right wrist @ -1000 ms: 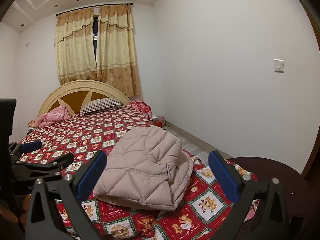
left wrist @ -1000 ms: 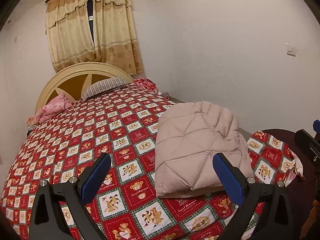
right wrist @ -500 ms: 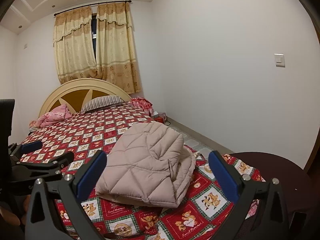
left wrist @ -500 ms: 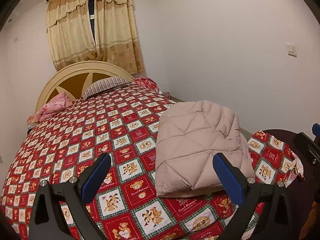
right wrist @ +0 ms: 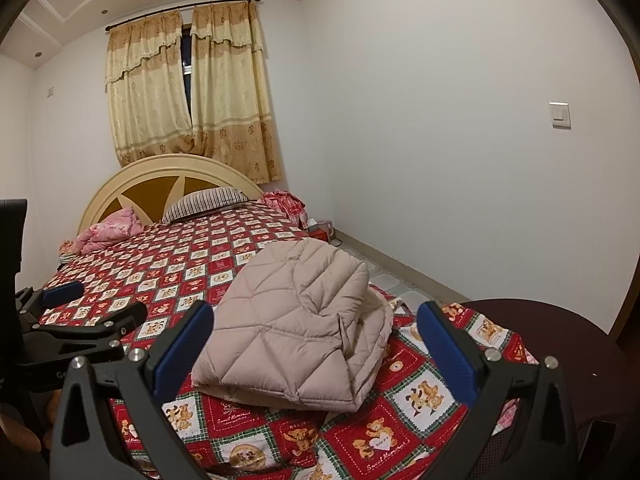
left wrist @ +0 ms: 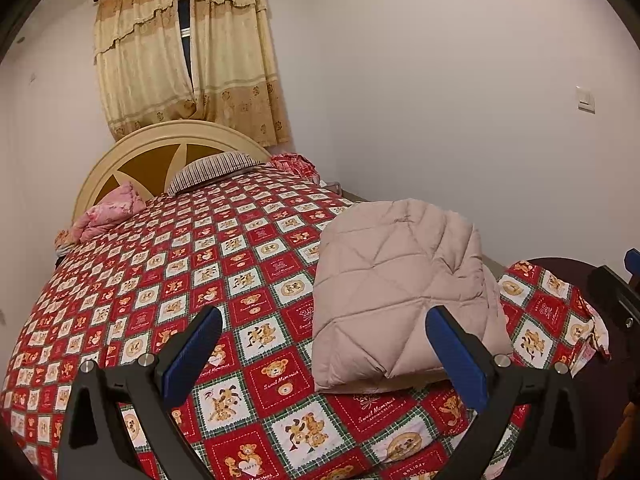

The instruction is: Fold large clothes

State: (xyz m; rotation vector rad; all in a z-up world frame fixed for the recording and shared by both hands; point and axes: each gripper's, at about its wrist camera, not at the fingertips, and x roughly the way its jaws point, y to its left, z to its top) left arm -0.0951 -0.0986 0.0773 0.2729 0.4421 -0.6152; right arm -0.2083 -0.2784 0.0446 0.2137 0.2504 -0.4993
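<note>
Quilted jacket [left wrist: 400,292]: beige, folded into a thick rectangle, lying at the foot of the bed toward 1 o'clock from the left camera; in the right wrist view [right wrist: 296,328] at 12 o'clock, folded layers stacked, open edges facing 4 o'clock.
Left gripper [left wrist: 324,354]: jaws spread wide, nothing between the blue pads [left wrist: 194,356], held above the bedspread, clear of the jacket; seen from the right wrist view [right wrist: 92,312] at 9 o'clock.
Right gripper [right wrist: 314,350]: jaws spread wide, empty, raised above the near edge of the jacket, not touching.
Bedspread [left wrist: 192,280]: red check with teddy-bear squares, covering the whole bed.
Headboard [left wrist: 160,152]: cream arch with brown panels, at 11 o'clock.
Striped pillow [left wrist: 212,168]: leaning on the headboard.
Pink blanket [left wrist: 108,216]: bunched at 10 o'clock.
Curtains [right wrist: 188,96]: yellow, nearly closed, at 11 o'clock.
Light switch [right wrist: 560,115]: on the wall at 2 o'clock.
</note>
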